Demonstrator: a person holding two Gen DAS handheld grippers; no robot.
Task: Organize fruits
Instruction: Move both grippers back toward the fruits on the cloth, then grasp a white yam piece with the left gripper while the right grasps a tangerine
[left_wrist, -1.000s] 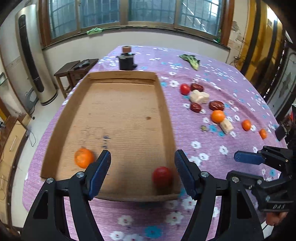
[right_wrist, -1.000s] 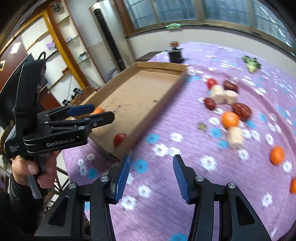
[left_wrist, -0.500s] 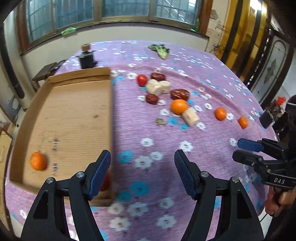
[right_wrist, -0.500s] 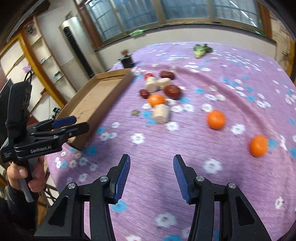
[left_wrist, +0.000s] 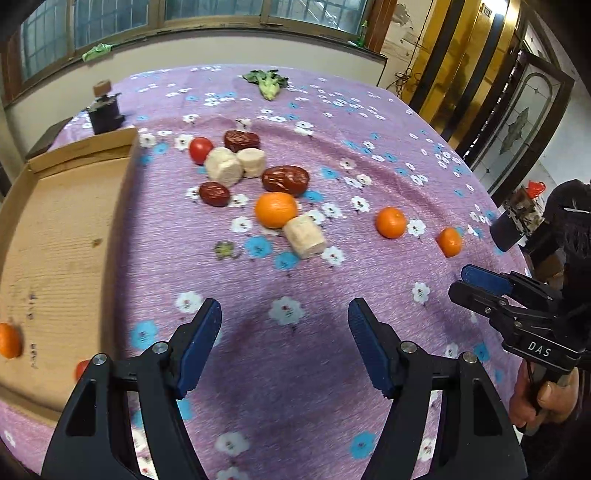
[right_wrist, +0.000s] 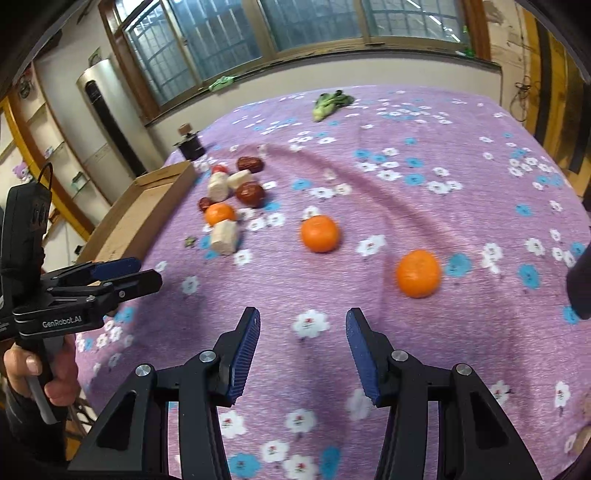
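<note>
Both grippers are held low over the near part of the table (left_wrist: 369, 122), which is covered by a purple flowered cloth, and nothing is carried by either. The fingers of the left gripper (left_wrist: 284, 347) are spread wide over bare cloth; those of the right gripper (right_wrist: 303, 350) are likewise spread, with no fruit between them.

The cardboard tray (left_wrist: 62, 236) lies at the left edge, and an orange (left_wrist: 8, 345) and a red fruit (left_wrist: 82, 369) are already seen inside it near its front wall, so it is judged to be the collecting place. The remaining fruit is left on the cloth: a cluster close beside the tray made up of a tomato (left_wrist: 200, 149), dark red dates (left_wrist: 285, 180), pale cut chunks (left_wrist: 224, 170) and a larger orange (left_wrist: 276, 209), which is touched by another pale chunk (left_wrist: 304, 236). Two small oranges lie apart to the right, the nearer one (right_wrist: 418, 273) just ahead and to the right of the right gripper, the other (right_wrist: 320, 233) further on.

The open fingers are judged to be readied for the next pick, the lone oranges being the easiest reach for the right gripper, since no neighbours crowd them
</note>
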